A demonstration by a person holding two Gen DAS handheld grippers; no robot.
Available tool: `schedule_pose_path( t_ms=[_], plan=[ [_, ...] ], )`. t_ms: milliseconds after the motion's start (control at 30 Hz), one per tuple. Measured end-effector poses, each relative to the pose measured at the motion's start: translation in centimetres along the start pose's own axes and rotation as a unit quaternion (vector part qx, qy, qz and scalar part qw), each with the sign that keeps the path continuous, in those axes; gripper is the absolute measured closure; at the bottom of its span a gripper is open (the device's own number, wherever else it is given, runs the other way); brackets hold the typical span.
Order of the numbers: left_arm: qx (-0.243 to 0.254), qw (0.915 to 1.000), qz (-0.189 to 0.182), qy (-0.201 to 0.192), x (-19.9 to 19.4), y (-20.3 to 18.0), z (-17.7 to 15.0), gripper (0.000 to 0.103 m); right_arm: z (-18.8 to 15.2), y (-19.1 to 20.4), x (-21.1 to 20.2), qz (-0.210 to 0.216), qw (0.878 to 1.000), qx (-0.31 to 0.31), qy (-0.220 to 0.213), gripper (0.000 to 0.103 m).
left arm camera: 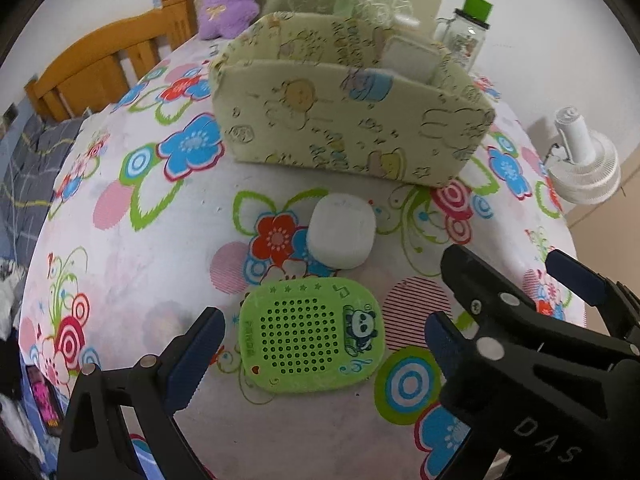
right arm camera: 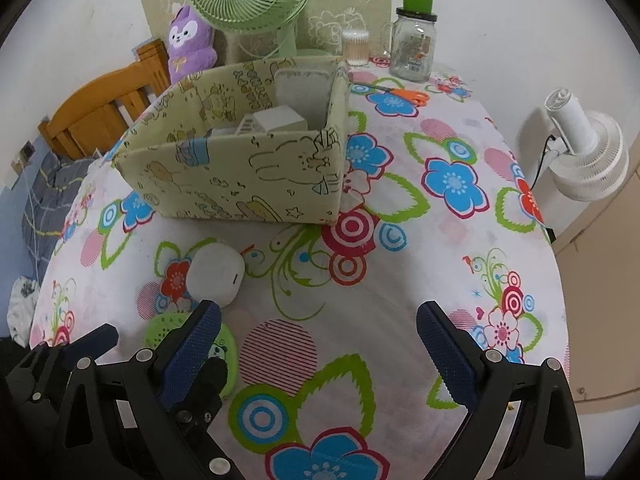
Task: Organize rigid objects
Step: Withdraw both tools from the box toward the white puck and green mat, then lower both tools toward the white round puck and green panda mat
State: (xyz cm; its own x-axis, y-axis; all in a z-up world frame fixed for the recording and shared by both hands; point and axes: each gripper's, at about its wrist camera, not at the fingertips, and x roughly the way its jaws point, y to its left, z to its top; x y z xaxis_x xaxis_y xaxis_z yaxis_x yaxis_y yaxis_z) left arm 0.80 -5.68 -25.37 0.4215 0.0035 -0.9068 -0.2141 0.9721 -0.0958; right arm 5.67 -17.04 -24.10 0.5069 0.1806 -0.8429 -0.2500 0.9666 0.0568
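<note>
Two items left out, several already boxed

On the bench [right arm camera: 400,280], white items are seen stowed in the fabric box [left arm camera: 344,120]. Still outside, near its front wall, lie the green panda speaker [left arm camera: 310,340] and the smaller white case [left arm camera: 342,230], touching. The left gripper [left arm camera: 320,340] is spread wide around the speaker; the right gripper [right arm camera: 320,348] is held wide, empty.
</note>
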Motion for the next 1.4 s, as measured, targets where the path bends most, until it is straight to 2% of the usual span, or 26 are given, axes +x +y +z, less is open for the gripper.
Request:
schedule_pose_path(
  t_ms=[667, 900, 967, 1067, 1300, 1400],
  plan=[
    [-0.066, 0.9966, 0.039, 0.030, 3.6, 0.2, -1.0, 0.001, -0.3, -0.6, 4.3, 0.006, 0.999, -0.018, 0.050, 0.003],
    [-0.038, 0.9970, 0.064, 0.022, 4.2, -0.4, -0.9, 0.000, -0.7, 0.1, 5.2, 0.010, 0.998, -0.025, 0.064, 0.003],
    [-0.038, 0.9969, 0.065, 0.022, 4.1, -0.5, -0.9, 0.000, -0.7, 0.0, 5.2, 0.011, 0.998, -0.020, 0.065, 0.003],
    [-0.027, 0.9977, 0.061, 0.013, 3.7, -0.8, -1.0, 0.008, -0.8, 0.1, 5.3, 0.007, 0.998, -0.024, 0.065, 0.003],
    [-0.011, 0.9987, 0.045, 0.020, 3.6, -1.1, -0.8, 0.008, -0.9, 0.6, 5.3, 0.026, 0.997, -0.028, 0.063, 0.003],
    [0.001, 0.9986, 0.051, 0.015, 3.4, -1.2, -0.6, 0.008, -0.8, 0.7, 5.6, 0.041, 0.997, -0.025, 0.064, 0.003]
  ],
)
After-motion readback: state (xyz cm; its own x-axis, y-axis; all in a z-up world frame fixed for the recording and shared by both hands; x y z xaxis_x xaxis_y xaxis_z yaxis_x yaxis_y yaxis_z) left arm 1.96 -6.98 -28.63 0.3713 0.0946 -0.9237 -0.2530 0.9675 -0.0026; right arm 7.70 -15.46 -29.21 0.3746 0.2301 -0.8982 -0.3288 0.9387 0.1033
